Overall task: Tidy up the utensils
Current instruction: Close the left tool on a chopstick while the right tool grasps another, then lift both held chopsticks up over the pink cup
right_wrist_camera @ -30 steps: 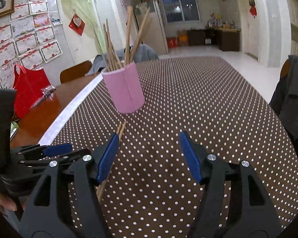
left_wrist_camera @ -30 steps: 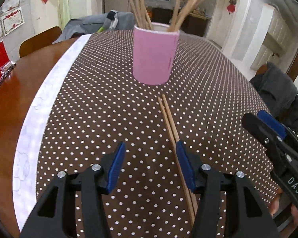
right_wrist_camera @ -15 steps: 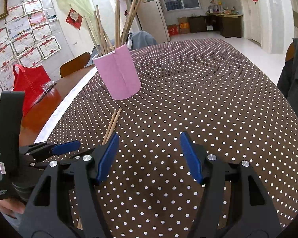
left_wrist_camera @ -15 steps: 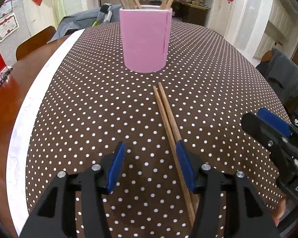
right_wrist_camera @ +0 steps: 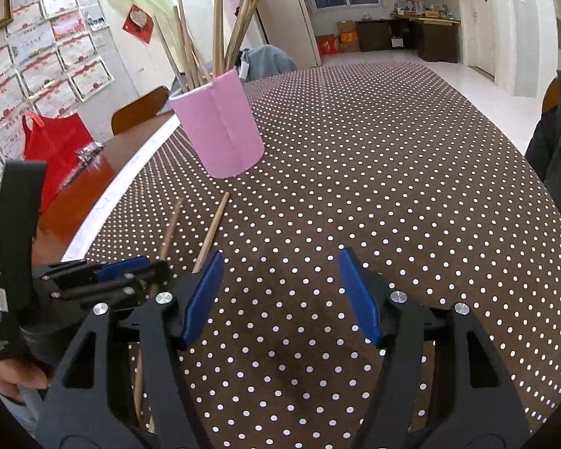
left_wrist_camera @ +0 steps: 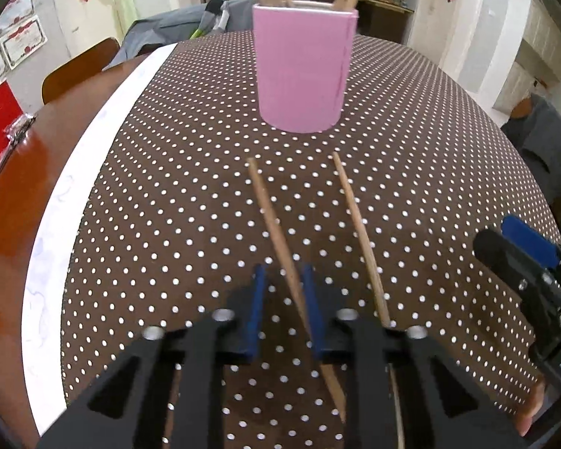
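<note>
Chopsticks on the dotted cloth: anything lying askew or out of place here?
Yes. Two chopsticks are outside the pink cup that holds the rest. One sits between the left gripper's narrowed fingers; the other lies loose on the tablecloth to its right, splayed apart rather than paired.

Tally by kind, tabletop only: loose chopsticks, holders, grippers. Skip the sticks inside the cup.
Loose chopsticks: 2, left chopstick and right chopstick
Pink cup: 1
Grippers: 2, left gripper and right gripper
Total: 5
</note>
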Available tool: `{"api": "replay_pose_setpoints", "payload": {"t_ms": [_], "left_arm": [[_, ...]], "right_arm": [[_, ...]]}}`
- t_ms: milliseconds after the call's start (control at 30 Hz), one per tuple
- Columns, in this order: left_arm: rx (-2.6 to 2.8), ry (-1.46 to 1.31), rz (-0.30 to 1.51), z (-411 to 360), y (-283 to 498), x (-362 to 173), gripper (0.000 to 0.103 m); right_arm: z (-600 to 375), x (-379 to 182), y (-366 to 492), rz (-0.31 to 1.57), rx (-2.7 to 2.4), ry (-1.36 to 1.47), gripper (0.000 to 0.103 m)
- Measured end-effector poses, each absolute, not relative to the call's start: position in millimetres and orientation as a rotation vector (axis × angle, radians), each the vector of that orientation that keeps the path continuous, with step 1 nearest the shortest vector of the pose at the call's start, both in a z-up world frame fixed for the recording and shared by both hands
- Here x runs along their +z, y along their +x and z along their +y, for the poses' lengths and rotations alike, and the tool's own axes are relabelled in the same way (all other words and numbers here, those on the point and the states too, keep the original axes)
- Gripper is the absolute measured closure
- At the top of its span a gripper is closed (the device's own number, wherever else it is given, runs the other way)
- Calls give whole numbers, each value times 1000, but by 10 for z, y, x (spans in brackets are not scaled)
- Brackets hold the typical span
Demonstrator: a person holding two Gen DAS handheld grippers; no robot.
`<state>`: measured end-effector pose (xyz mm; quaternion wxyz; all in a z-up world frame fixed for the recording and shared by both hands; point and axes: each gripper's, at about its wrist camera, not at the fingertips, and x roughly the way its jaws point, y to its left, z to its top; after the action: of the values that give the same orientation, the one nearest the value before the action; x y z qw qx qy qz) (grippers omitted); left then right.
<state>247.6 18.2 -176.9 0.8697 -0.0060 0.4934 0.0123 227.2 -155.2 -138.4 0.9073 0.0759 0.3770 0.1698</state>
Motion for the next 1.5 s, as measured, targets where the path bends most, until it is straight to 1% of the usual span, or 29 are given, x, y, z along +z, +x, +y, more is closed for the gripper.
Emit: {"api": "replay_pose_setpoints", "payload": {"t_ms": [133,367,500,533,600,633,733,833,900,933,967,1167,1500], "left_arm": [[8,-76,1040,285,2501,-1768,97],[35,-170,979,521,2410,-1685,97],[50,-187,957,648,2357,-1624,97],[50,-193,955,682,2347,-1616,97],[49,-198,949,734,2324,-1594,97],[48,-200,946,740,2311,-1585,97],[38,-209,941,784,2303,-1564,97],[30,-209,934,772,2257,-1554,97],[24,-207,927,761,2246,-1538,97],[20,-209,923,756,2245,-1527,97],[17,-210,920,756,2241,-1516,97],[-4,-182,846,677,2154,-1350,97],[-66,-124,659,409,1936,-973,97]], "right_arm": [[-1408,-1391,2319,818,345,122,39],[-1060,-1349,2410,898,374,77,40],[-745,-1377,2485,976,400,30,40],[-658,-1387,2503,996,403,9,43],[-534,-1402,2528,1022,405,-26,66],[-491,-1412,2547,1036,403,-36,69],[-365,-1472,2611,1081,387,-80,69],[-266,-1507,2649,1098,370,-131,73],[-234,-1514,2671,1098,350,-159,86],[-207,-1512,2699,1098,348,-160,88],[-184,-1508,2730,1101,348,-155,93],[-380,-1511,2768,1097,404,-65,97],[-816,-1224,2578,921,500,91,97]]}}
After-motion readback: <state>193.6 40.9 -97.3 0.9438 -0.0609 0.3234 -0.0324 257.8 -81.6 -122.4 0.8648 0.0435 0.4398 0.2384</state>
